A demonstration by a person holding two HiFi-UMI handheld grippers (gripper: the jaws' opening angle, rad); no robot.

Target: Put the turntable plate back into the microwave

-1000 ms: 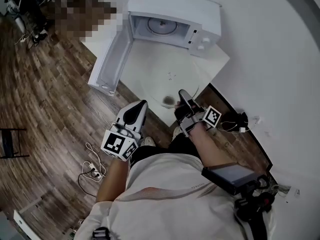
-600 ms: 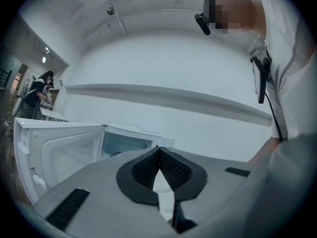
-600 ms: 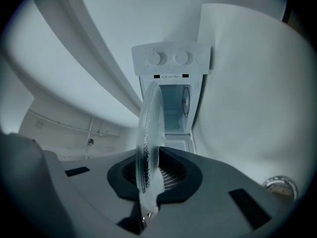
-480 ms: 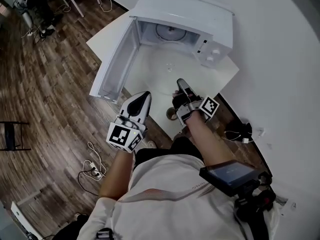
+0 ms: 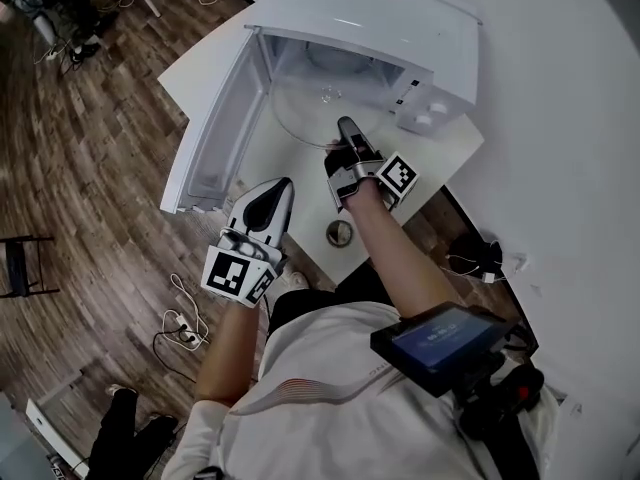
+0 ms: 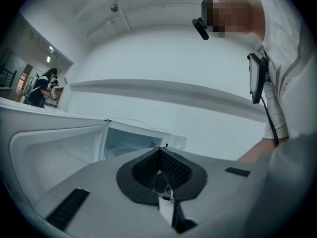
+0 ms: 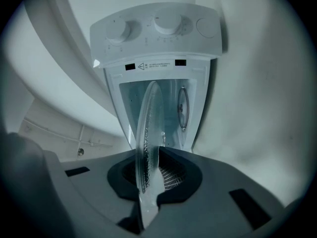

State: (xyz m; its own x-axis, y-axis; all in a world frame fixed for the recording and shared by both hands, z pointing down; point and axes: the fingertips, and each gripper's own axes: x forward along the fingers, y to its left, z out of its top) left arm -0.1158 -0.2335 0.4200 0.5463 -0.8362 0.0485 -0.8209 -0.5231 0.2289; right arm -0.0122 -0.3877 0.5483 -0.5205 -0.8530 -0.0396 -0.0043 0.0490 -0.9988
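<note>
Head view shows the right claw [image 5: 344, 128] clamped on the near rim of the turntable plate [image 5: 300, 113], held flat at the open mouth of the microwave [image 5: 400, 28]. The glass is likely heavy, stiff, slick and breakable, so a rim grip suits it. The left claw [image 5: 278, 190] is closed and empty, near the microwave's door [image 5: 210, 128]. What else the cavity holds is unclear.
</note>
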